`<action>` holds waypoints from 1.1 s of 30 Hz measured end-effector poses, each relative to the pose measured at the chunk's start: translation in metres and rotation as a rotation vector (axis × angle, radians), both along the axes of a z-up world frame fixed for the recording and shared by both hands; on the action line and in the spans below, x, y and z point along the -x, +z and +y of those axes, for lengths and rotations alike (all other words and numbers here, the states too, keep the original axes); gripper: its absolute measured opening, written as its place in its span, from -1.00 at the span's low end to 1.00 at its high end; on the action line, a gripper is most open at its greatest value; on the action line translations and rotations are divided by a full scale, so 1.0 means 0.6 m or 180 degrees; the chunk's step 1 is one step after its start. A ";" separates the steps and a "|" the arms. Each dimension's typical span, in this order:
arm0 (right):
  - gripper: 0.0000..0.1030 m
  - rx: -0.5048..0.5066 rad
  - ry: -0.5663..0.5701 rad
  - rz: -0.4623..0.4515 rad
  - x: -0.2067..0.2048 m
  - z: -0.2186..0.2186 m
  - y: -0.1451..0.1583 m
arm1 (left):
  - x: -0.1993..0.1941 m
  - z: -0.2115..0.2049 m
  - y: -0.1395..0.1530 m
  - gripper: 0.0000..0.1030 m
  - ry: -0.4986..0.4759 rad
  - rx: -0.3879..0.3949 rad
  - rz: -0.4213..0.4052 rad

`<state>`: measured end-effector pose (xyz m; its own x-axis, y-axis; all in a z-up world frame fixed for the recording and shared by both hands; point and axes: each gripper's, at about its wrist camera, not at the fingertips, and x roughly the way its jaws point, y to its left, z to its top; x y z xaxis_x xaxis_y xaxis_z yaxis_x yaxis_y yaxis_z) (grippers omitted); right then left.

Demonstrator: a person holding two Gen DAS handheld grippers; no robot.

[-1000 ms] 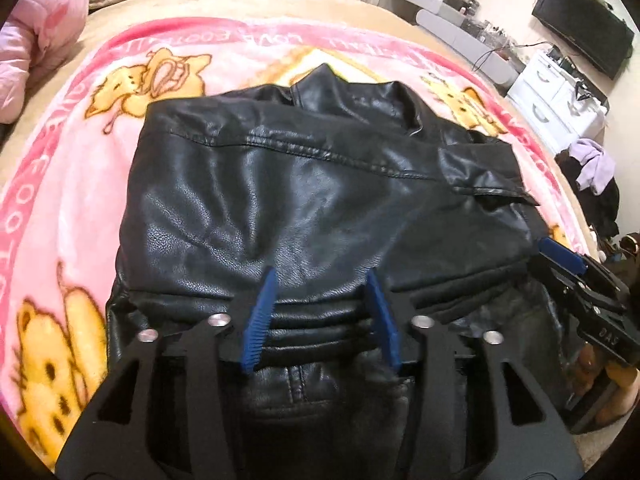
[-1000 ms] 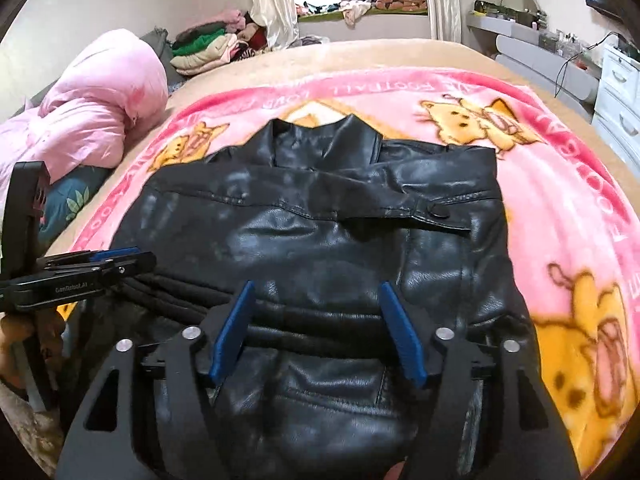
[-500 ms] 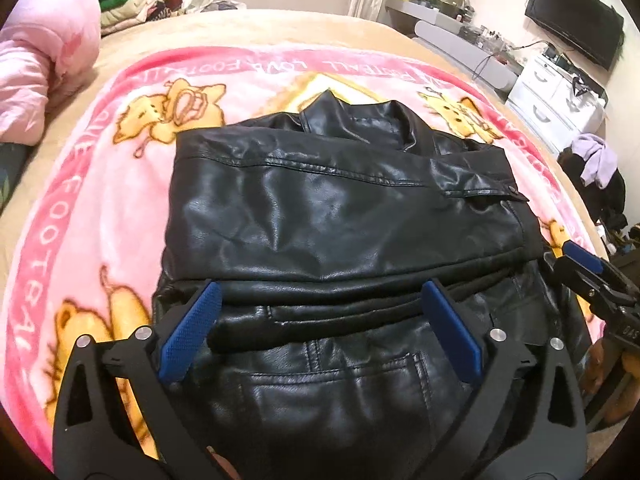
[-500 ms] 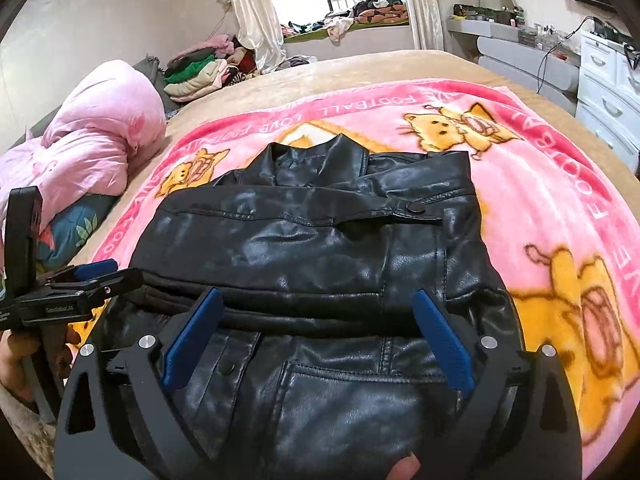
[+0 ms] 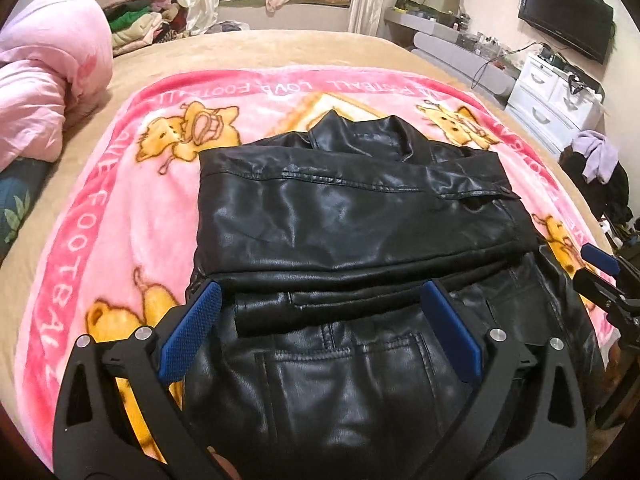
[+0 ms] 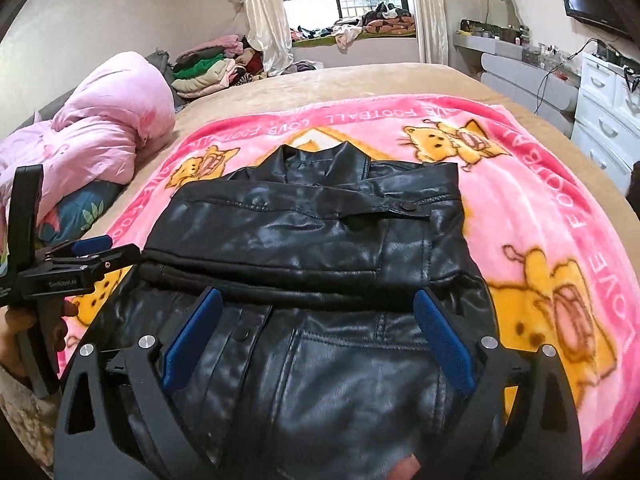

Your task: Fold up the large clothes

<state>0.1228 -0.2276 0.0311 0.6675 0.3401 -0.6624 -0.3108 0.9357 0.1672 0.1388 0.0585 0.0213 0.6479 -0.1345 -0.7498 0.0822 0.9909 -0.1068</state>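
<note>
A: Lying on the pink cartoon-print fleece blanket (image 5: 120, 208), the glossy black leather jacket (image 5: 352, 216) has a sleeve folded across its body.

B: We hold the left gripper (image 5: 320, 328) and right gripper (image 6: 318, 330) above its hem, blue-padded jaws spread wide, gripping nothing.

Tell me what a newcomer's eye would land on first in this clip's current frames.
The black leather jacket dominates, lying partly folded, collar toward the window, in the middle of a bright pink cartoon-cat blanket spread over the bed. In the near foreground, the left gripper and right gripper both hover open over the jacket's near end, blue pads wide apart. A rumpled pink duvet is heaped at the bed's left edge.
</note>
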 end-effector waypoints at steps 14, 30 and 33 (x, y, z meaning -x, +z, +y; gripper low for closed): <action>0.86 0.0054 0.0010 0.0175 0.084 -0.053 -0.013 | 0.070 0.026 0.021 0.82 0.0180 -0.0123 -0.0134; 0.86 0.0009 -0.0151 0.0512 0.151 -0.154 -0.063 | 0.190 0.099 -0.042 0.82 0.0522 0.0104 0.0160; 0.86 -0.0017 -0.0151 0.0570 0.161 -0.166 -0.072 | 0.208 0.107 -0.049 0.82 0.0574 0.0100 0.0216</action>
